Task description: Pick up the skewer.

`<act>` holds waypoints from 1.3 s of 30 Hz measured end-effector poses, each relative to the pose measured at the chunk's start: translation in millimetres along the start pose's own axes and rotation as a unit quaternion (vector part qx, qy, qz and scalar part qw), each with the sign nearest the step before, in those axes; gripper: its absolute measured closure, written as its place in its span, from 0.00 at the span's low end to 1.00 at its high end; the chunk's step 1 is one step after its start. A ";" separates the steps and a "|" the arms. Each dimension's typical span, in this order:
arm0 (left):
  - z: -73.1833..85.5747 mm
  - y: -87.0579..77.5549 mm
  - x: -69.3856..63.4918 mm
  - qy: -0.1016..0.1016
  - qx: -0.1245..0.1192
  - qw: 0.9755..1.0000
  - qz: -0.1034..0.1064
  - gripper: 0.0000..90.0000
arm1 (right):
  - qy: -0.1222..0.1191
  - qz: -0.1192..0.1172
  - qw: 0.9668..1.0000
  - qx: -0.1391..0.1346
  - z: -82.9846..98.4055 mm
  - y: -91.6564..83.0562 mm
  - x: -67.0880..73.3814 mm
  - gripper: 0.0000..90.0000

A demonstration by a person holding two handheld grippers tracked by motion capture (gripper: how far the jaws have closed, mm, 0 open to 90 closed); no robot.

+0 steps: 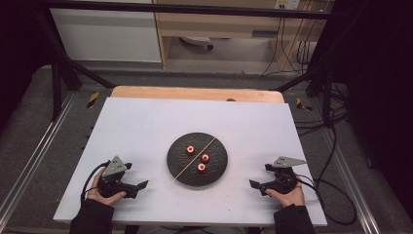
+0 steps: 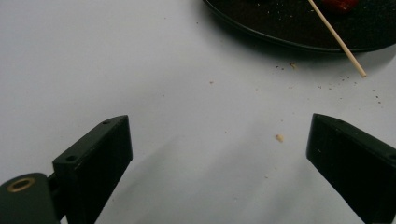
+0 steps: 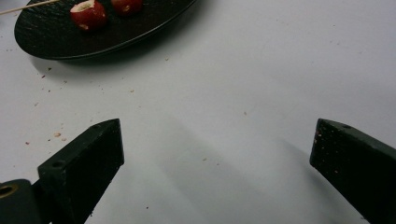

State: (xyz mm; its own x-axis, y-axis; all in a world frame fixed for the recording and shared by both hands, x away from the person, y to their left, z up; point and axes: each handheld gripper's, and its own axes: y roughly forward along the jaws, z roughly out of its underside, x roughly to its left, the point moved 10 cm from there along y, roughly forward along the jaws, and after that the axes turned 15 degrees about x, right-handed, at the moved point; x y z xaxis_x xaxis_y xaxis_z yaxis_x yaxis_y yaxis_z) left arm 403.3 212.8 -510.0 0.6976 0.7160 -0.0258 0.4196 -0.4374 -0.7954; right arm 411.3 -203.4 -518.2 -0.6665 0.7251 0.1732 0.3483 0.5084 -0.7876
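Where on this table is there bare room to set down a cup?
The far strip between the plate and the wooden edge is bare, as are both far corners. It is tighter near the person, where the left gripper and right gripper flank the plate.

White table (image 1: 146,126) — round black plate (image 1: 180,168) resting at centre, scattered crumbs (image 2: 279,137) on the near surface around it.

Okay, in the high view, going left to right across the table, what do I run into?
Left gripper → black plate holding a wooden skewer and three red pieces → right gripper.
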 end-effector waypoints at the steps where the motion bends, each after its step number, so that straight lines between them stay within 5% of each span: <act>1: -0.3 0.1 -0.7 0.001 0.000 1.000 0.000 0.08 | 0.000 0.000 1.000 0.001 0.1 0.6 0.0 0.04; 26: -20.0 3.0 -18.9 0.010 0.018 1.000 0.005 0.05 | 0.004 0.002 1.000 0.006 0.9 1.1 0.0 0.02; 34: -40.2 3.7 -31.8 0.012 0.029 0.999 0.003 0.06 | 0.003 0.005 1.000 0.006 0.6 1.0 -0.8 0.02; 39: -66.3 4.3 -46.4 0.021 0.026 0.999 0.006 0.09 | 0.003 0.005 1.000 0.008 0.8 1.3 -0.8 0.03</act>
State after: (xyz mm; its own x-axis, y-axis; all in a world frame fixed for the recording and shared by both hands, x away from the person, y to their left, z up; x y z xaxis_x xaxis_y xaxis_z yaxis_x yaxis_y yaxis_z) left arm 411.2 141.7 -472.0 0.7269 0.6866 -0.0111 0.3803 -0.4161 -0.8260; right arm 411.7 -203.7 -519.8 -0.6587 0.7331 0.1692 0.3445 0.4938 -0.7984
